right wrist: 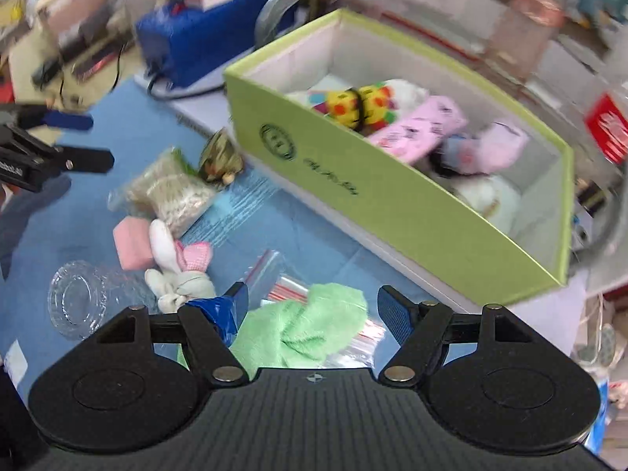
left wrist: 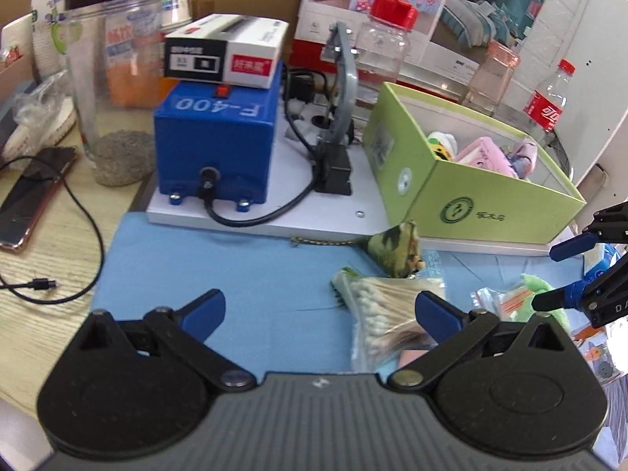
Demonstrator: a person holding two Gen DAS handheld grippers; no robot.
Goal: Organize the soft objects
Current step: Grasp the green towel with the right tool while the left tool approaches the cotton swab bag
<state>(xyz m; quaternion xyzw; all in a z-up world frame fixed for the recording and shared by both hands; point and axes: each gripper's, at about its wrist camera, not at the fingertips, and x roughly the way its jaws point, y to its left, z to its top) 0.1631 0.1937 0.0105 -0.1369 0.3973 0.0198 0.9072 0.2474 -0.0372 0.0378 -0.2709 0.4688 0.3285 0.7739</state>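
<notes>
A green box (right wrist: 412,212) (left wrist: 479,212) holds several soft toys and pink cloths (right wrist: 420,125). On the blue mat a green fluffy cloth (right wrist: 310,325) lies between the open fingers of my right gripper (right wrist: 314,310), not gripped. A small plush rabbit (right wrist: 176,271), a pink sponge (right wrist: 131,245) and a camouflage pouch (right wrist: 219,159) (left wrist: 394,249) lie to the left. My left gripper (left wrist: 320,310) is open and empty above the mat, beside a bag of cotton swabs (left wrist: 376,306). The right gripper also shows at the left wrist view's right edge (left wrist: 565,274).
A blue F-400 machine (left wrist: 214,141) on a white base stands behind the mat. A clear jar (left wrist: 114,90), a phone (left wrist: 35,200) and a cable lie left. Bottles (left wrist: 549,98) stand behind the box. A glass dish (right wrist: 76,300) and zip bags (right wrist: 282,286) lie on the mat.
</notes>
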